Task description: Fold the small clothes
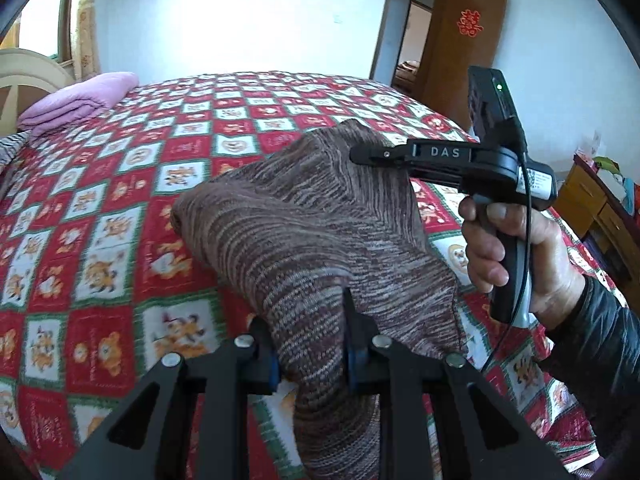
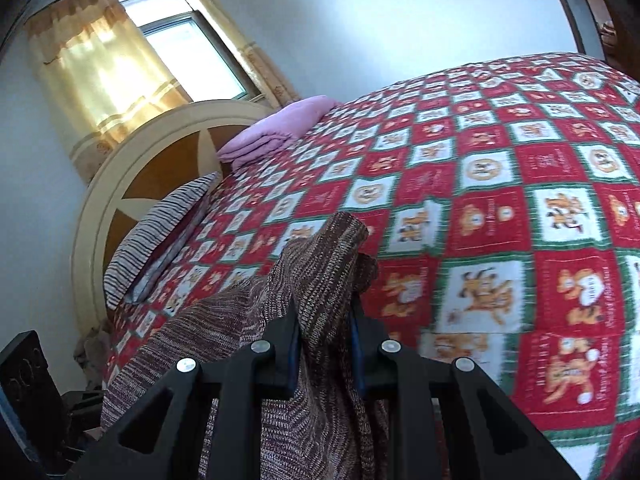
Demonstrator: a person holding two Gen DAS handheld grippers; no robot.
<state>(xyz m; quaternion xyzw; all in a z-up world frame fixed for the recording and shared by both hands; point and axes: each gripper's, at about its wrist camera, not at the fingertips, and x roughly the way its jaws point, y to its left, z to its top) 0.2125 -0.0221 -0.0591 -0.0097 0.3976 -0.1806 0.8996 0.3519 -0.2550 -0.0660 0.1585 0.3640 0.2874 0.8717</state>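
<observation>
A brown striped knit garment (image 1: 296, 232) hangs in the air above the bed, held by both grippers. My left gripper (image 1: 310, 328) is shut on its near edge, cloth bunched between the fingers and hanging below. My right gripper (image 1: 360, 156) comes in from the right in the left wrist view, held by a hand, and is shut on the garment's far upper corner. In the right wrist view my right gripper (image 2: 326, 320) pinches a fold of the same knit garment (image 2: 320, 264), which drapes down to the lower left.
The bed is covered by a red, white and green checked quilt (image 1: 120, 220) (image 2: 500, 200). A folded pink blanket (image 1: 80, 100) (image 2: 276, 128) and a striped pillow (image 2: 160, 232) lie by the headboard (image 2: 132, 184). A wooden dresser (image 1: 592, 200) stands at the right, an open door (image 1: 460, 40) behind.
</observation>
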